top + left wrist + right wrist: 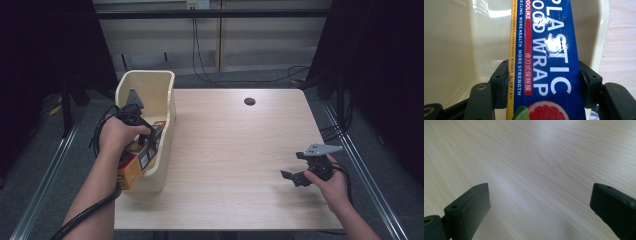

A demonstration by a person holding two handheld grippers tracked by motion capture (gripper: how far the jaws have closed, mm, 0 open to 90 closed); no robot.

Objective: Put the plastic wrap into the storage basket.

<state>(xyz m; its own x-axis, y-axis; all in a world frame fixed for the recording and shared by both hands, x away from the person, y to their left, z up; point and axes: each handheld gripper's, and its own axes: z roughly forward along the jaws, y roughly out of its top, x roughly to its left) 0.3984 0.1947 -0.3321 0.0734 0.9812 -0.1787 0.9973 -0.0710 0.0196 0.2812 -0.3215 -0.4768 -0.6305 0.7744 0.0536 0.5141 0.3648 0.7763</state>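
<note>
A long plastic wrap box (546, 62), blue with a yellow edge and a grapefruit picture, lies slanted in a cream plastic bin (159, 90) at the table's left side. Its near end (131, 170) sticks out over the bin's front rim. My left gripper (146, 141) is shut on the box, and in the left gripper view both black jaws press its two sides. My right gripper (295, 177) rests low over the bare table at the front right. Its jaws stand wide apart with only wood between them, open (539, 205).
The light wooden table (235, 150) has a dark cable hole (249, 101) near its back edge. The bin's inner wall (456, 50) is smooth and cream. Cables trail over the floor behind the table, and metal rails run along both sides.
</note>
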